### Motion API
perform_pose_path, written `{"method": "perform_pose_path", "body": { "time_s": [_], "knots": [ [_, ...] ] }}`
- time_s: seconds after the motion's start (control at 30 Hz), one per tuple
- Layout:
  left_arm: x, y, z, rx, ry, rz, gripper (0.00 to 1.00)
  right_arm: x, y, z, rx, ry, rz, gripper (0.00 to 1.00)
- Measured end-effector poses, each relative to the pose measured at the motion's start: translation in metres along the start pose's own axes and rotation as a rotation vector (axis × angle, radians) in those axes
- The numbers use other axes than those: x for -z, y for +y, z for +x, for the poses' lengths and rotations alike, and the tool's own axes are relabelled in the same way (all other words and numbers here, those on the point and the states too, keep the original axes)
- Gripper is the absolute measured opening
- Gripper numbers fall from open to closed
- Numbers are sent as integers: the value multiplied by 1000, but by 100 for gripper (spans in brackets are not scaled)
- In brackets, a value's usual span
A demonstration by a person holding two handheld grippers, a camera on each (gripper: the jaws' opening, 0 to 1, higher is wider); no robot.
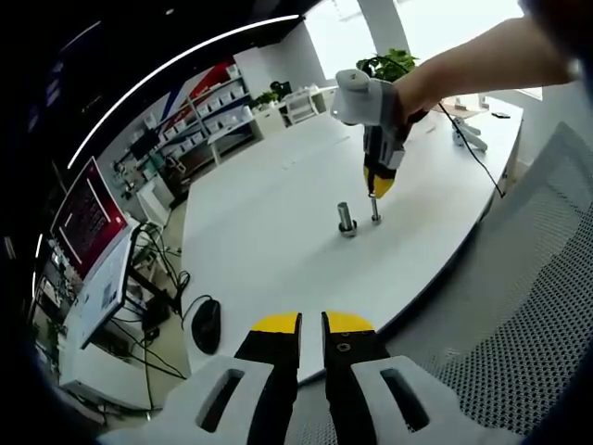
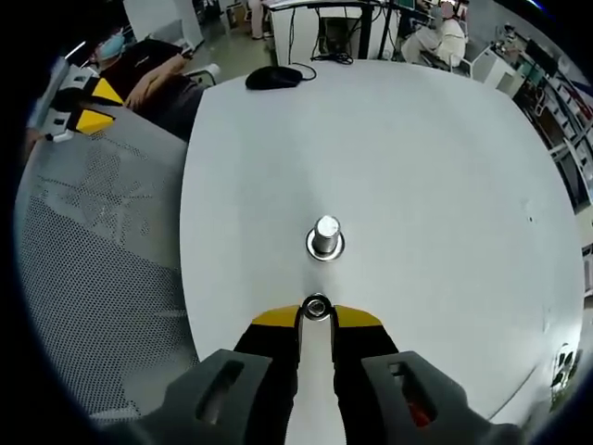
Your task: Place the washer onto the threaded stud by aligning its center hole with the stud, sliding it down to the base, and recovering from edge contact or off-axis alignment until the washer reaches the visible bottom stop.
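We saw the right gripper [image 2: 316, 318], black jaws with yellow tips, clamped on a small shiny metal washer [image 2: 316, 307], pinched between the tips. In the left gripper view the same gripper [image 1: 375, 190] hung point-down over the smooth white rounded table [image 1: 278, 222], a thin metal piece [image 1: 375, 209] reaching from its tips to the tabletop just right of the stud; we couldn't tell what that piece was. The short polished steel threaded stud [image 2: 325, 235] stood upright on a round flat base, just beyond the washer, not touching it. The washer was not yet on the stud. The left gripper [image 1: 311, 324] sat at the near table edge, well apart from the stud [image 1: 346, 221], jaws nearly together with a narrow gap, nothing between them. A grey perforated mesh chair back [image 2: 93, 269] lay left of the table, a black computer mouse [image 2: 273, 78] at its far edge.
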State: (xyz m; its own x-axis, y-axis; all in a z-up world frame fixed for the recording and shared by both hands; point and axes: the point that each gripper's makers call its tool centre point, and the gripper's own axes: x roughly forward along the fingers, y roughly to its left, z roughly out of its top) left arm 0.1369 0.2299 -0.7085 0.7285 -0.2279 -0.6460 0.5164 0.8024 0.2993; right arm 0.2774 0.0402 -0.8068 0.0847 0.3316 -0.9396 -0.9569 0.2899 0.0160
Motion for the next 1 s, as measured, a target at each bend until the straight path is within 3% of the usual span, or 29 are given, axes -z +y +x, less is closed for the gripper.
{"method": "perform_pose_path", "body": {
  "time_s": [1.0],
  "knots": [
    [3,-1,1,7,17,2,6,5,-1,21,-6,22,1,14]
  ]
}}
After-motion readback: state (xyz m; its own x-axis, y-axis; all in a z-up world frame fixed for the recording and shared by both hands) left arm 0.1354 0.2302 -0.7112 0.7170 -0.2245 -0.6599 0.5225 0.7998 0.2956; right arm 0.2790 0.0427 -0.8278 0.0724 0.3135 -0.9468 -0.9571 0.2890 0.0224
